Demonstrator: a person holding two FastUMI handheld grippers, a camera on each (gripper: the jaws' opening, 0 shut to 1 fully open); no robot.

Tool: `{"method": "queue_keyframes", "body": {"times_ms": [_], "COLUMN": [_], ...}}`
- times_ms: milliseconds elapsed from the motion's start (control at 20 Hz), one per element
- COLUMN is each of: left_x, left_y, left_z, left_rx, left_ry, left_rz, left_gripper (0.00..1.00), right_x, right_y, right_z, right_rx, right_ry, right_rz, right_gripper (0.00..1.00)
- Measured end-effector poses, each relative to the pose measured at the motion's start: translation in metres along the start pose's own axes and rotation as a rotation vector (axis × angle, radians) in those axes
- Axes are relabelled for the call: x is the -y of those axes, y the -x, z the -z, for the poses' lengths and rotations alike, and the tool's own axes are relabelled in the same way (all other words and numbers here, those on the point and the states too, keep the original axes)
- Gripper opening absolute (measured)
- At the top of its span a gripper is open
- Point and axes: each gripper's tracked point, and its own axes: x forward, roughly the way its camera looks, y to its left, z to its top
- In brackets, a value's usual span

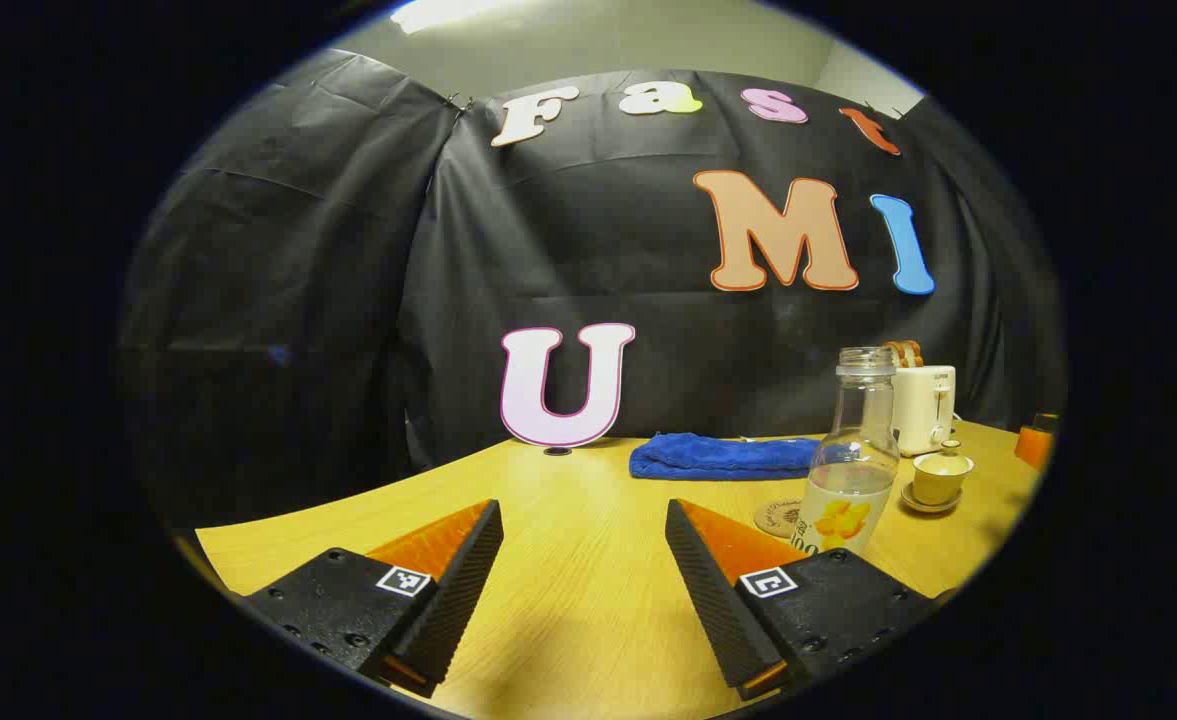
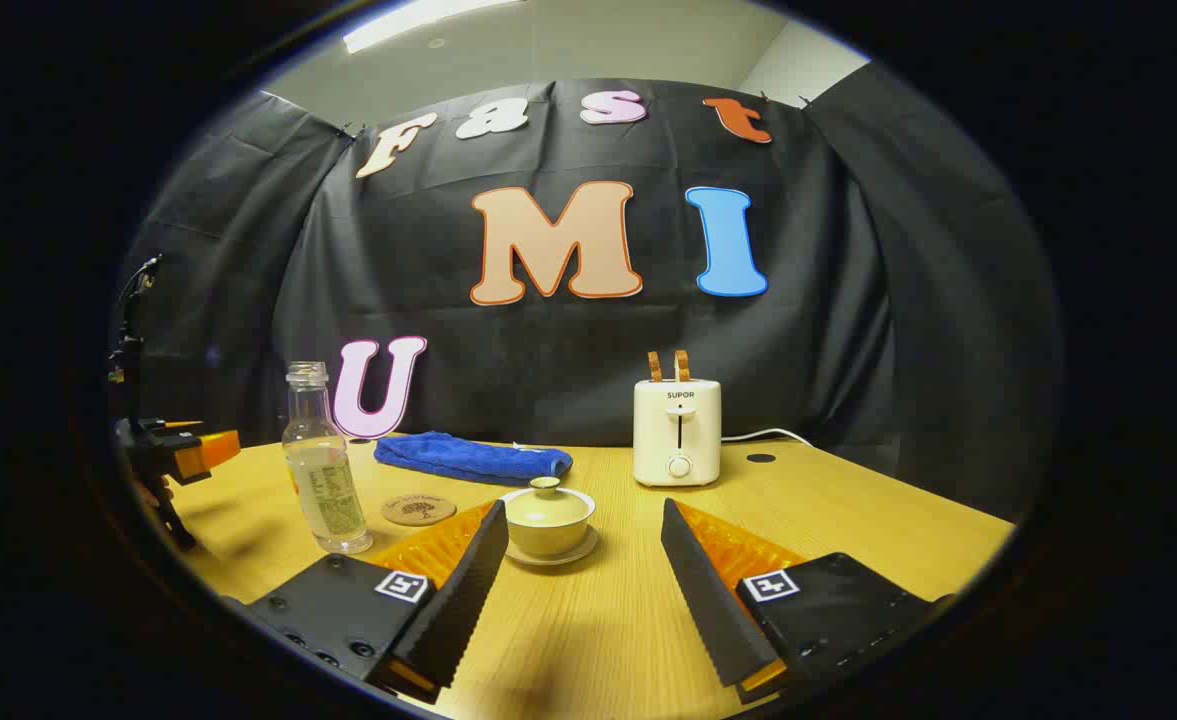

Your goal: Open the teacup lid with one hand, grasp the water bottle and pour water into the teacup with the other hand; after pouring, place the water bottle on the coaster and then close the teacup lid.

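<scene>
— Standing upright on the wooden bench (image 1: 568, 590), the clear capless plastic water bottle (image 1: 851, 462) is just ahead and right of the left tool (image 1: 584, 575), whose jaws are released and empty.

— And the cup?

— The small cream lidded teacup on its saucer (image 2: 548, 520) sits just ahead between the right tool's (image 2: 580, 580) spread jaws, untouched, lid on, the round cork coaster (image 2: 418, 510) to its left.

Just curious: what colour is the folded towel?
Blue; the towel shows best in the right gripper view.
</scene>
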Motion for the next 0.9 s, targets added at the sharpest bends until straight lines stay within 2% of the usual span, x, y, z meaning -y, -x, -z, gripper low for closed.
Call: {"method": "queue_keyframes", "body": {"times_ms": [900], "left_x": [-0.0004], "left_y": [-0.0002], "left_z": [0.0002], "left_rx": [0.003], "left_ry": [0.000], "left_rz": [-0.010], "left_gripper": [0.95], "right_x": [0.0013], "right_y": [-0.0005], "right_z": [0.0011], "right_rx": [0.001], "right_ry": [0.001], "right_rz": [-0.002], "right_gripper": [0.96]}}
